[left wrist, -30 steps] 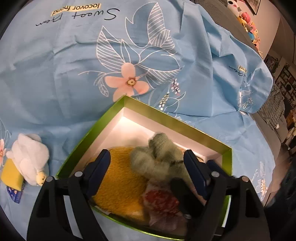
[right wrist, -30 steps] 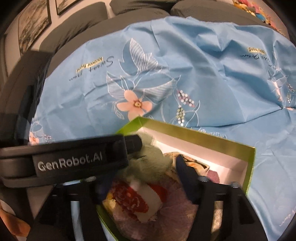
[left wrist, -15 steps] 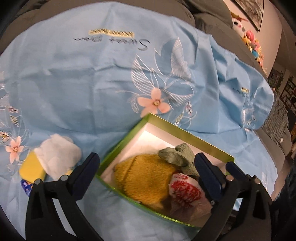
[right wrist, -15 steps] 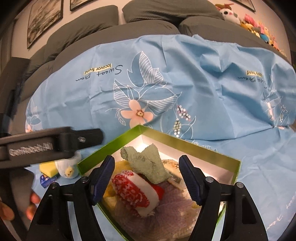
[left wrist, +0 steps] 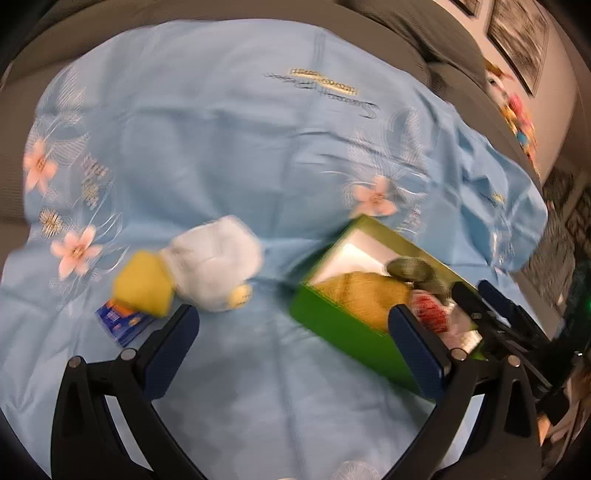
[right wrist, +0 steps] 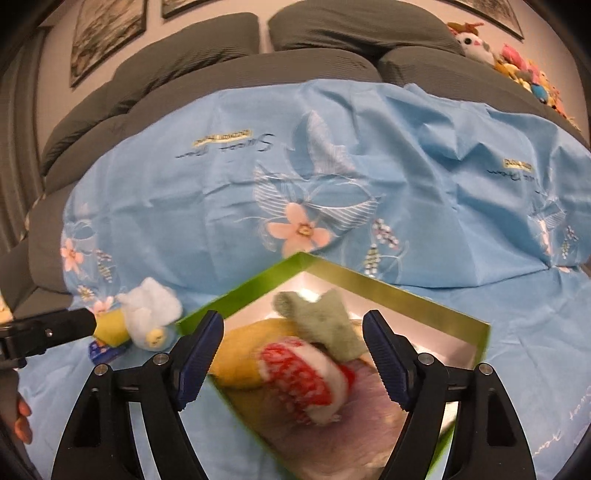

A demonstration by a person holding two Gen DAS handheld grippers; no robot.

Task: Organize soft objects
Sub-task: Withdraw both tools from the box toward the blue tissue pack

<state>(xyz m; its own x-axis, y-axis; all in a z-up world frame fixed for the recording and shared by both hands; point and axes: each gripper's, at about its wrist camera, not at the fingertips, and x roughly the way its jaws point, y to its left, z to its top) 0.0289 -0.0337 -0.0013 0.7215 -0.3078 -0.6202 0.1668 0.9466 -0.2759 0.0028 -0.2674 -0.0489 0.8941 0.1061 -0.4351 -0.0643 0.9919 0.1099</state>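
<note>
A green box (right wrist: 388, 291) (left wrist: 332, 325) lies on the blue floral sheet. It holds a yellow plush (right wrist: 243, 354), a grey-green knit piece (right wrist: 325, 325), a red and white roll (right wrist: 306, 373) and a lilac cloth (right wrist: 351, 417). A white plush bird (left wrist: 214, 262) (right wrist: 151, 317) lies left of the box beside a yellow sponge (left wrist: 142, 284) and a blue packet (left wrist: 122, 323). My left gripper (left wrist: 291, 339) is open and empty, over the sheet between bird and box. My right gripper (right wrist: 293, 354) is open and empty above the box.
The blue sheet (right wrist: 332, 166) covers a grey sofa with back cushions (right wrist: 332, 33). Several small plush toys (right wrist: 517, 70) sit on the sofa back at the right. Framed pictures (right wrist: 103, 33) hang on the wall behind.
My left gripper has pulled back from the box and swung left towards the white bird. My right gripper has drawn back and up. The grey-green piece now lies in the box.
</note>
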